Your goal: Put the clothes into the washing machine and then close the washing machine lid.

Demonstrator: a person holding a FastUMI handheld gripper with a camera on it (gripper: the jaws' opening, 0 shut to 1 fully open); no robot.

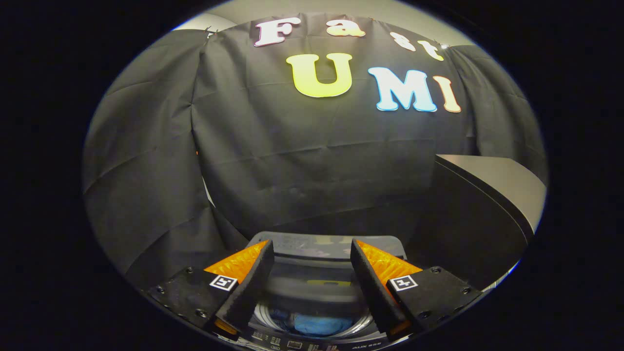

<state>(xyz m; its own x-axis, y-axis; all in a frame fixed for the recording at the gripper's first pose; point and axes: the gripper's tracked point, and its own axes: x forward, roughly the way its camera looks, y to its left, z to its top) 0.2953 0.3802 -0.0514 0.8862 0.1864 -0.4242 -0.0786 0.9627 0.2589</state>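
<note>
clothes (pixel 312 323) in washing machine (pixel 312 341), lid (pixel 326 245) behind

Booth's pretty dim: creased black cloth wall (pixel 292 161) hangs all around the back, with a dark flat-topped cabinet (pixel 492 195) off to the right side.

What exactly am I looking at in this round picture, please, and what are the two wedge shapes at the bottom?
The camera rides on a hand-held gripper that a person carries; it looks forward along the two fingers, the wedges you see. They stand apart, holding nothing. Below and between them is a top-loading washing machine with its lid raised toward the back. Blue clothes lie in the drum. Behind hangs the booth's black cloth wall, and a dark cabinet-like unit stands beside it.
</note>
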